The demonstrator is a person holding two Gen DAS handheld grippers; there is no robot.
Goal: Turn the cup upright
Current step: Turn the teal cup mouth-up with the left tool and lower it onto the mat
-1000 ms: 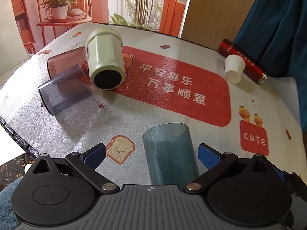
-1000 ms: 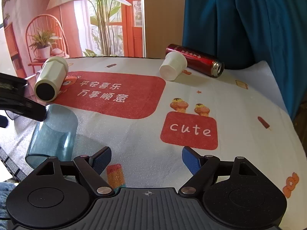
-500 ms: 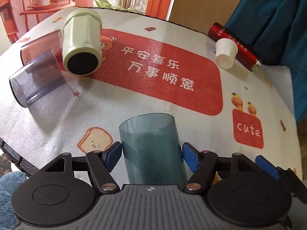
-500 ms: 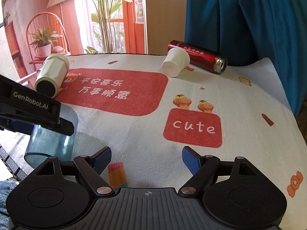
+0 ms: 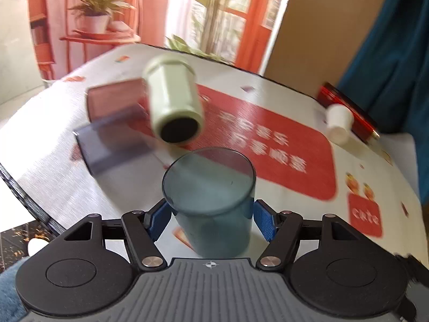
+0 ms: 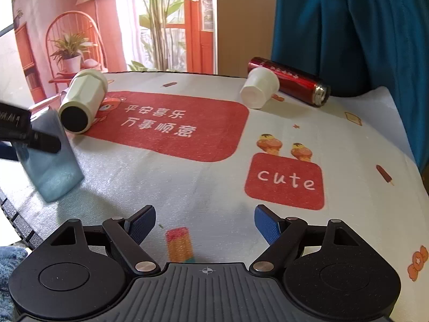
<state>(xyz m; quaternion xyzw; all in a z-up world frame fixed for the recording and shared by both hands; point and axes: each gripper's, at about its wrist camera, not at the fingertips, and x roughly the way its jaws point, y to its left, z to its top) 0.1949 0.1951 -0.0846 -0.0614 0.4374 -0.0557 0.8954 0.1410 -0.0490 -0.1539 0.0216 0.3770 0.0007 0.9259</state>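
Translucent blue-green plastic cup (image 5: pixel 211 201) sits clamped between the blue pads of the left tongs (image 5: pixel 211 216), one pad pressed to each side of its wall. From the right wrist view the cup (image 6: pixel 51 158) is tilted, with one end down at the surface (image 6: pixel 187 187) near its left edge; whether that end touches the cloth cannot be told. Just behind it lies a pale green cylindrical tumbler (image 5: pixel 174 104) on its side, dark end toward the camera, beside a smoky grey translucent cup (image 5: pixel 112 142) and a brownish one (image 5: pixel 115 99), both also lying down. Far across the printed cloth, a small white paper cup (image 6: pixel 258 88) rests against a red metal flask (image 6: pixel 289 80), both on their sides. The right tongs (image 6: pixel 205 222) hang spread apart with nothing between them, above the cloth.
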